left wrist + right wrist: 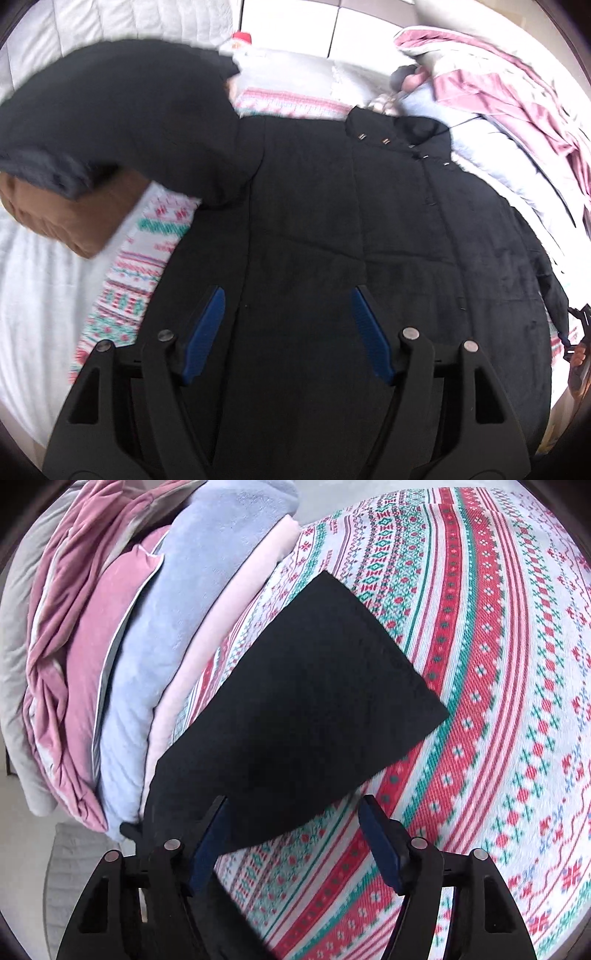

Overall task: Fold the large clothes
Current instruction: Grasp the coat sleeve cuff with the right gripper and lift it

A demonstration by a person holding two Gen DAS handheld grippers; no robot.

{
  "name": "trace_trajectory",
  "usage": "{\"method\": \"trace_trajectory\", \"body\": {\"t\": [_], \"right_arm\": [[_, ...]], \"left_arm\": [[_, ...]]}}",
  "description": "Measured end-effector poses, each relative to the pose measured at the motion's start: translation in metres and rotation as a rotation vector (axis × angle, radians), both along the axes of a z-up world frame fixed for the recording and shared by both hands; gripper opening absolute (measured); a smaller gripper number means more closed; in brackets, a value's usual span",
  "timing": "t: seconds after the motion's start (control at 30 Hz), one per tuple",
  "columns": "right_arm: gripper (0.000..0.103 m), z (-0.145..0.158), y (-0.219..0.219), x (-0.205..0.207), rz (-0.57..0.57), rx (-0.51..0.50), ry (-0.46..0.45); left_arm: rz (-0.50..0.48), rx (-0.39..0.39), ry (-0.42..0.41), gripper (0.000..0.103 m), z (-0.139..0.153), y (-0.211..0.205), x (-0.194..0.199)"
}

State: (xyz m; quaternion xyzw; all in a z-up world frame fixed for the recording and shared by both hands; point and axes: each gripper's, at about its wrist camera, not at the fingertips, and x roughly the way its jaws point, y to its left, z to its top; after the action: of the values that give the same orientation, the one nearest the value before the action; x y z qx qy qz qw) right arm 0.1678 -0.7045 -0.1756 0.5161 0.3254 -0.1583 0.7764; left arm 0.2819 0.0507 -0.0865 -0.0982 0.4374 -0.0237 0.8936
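A large black coat (351,229) lies spread on a patterned blanket (147,240), its row of small buttons running up the middle right. One black sleeve with a brown lining (92,122) hangs blurred in the air at upper left. My left gripper (288,295) hovers over the coat's lower part, open, nothing between its blue pads. In the right wrist view a flat black corner of the coat (295,701) lies on the patterned blanket (498,701). My right gripper (295,805) stands open just behind that corner, its pads clear of the cloth.
A stack of folded bedding in pink, light blue and mauve (122,657) lies along the blanket's left side. Crumpled pink bedding (498,85) and a white pillow (295,70) sit beyond the coat. White sheet (33,277) spreads to the left.
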Motion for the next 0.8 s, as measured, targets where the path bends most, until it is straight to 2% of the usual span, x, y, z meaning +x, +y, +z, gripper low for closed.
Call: {"method": "trace_trajectory", "body": {"t": [0.07, 0.13, 0.17, 0.27, 0.3, 0.4, 0.47, 0.53, 0.6, 0.7, 0.73, 0.8], "right_arm": [[0.066, -0.001, -0.009, 0.015, -0.020, -0.022, 0.012], [0.059, -0.004, -0.011, 0.028, -0.053, -0.062, 0.037], [0.050, -0.005, -0.009, 0.030, -0.066, -0.091, 0.049], [0.010, -0.003, -0.010, 0.051, -0.064, -0.130, 0.053], [0.009, 0.003, -0.010, 0.055, -0.072, -0.164, 0.058], [0.008, 0.061, -0.005, 0.058, -0.116, -0.463, -0.007], [0.008, 0.095, -0.002, 0.061, -0.120, -0.579, -0.084], [0.007, 0.106, -0.001, 0.069, -0.118, -0.652, -0.073], [0.007, 0.090, -0.004, 0.090, -0.097, -0.690, 0.017], [0.007, 0.036, -0.016, 0.112, -0.049, -0.654, 0.169], [0.007, 0.023, -0.019, 0.118, -0.036, -0.635, 0.197], [0.008, 0.016, -0.023, 0.119, -0.041, -0.609, 0.175]], "left_arm": [[0.042, -0.032, 0.032, 0.071, -0.009, 0.004, 0.005], [0.034, -0.063, 0.054, 0.071, -0.014, 0.005, 0.012], [0.033, -0.056, 0.062, 0.071, -0.015, 0.005, 0.015], [0.029, 0.020, 0.041, 0.071, -0.014, 0.002, 0.019], [0.022, 0.039, 0.041, 0.071, -0.015, 0.002, 0.021], [0.010, 0.036, 0.056, 0.071, -0.014, 0.004, 0.025], [0.009, 0.021, 0.056, 0.071, -0.011, 0.004, 0.027], [0.004, 0.019, 0.061, 0.071, -0.013, 0.005, 0.032], [0.000, 0.021, 0.070, 0.071, -0.015, 0.004, 0.033], [-0.008, 0.022, 0.092, 0.071, -0.019, 0.004, 0.035], [-0.008, 0.021, 0.098, 0.071, -0.020, 0.005, 0.036], [0.000, 0.020, 0.105, 0.071, -0.021, 0.006, 0.037]]}}
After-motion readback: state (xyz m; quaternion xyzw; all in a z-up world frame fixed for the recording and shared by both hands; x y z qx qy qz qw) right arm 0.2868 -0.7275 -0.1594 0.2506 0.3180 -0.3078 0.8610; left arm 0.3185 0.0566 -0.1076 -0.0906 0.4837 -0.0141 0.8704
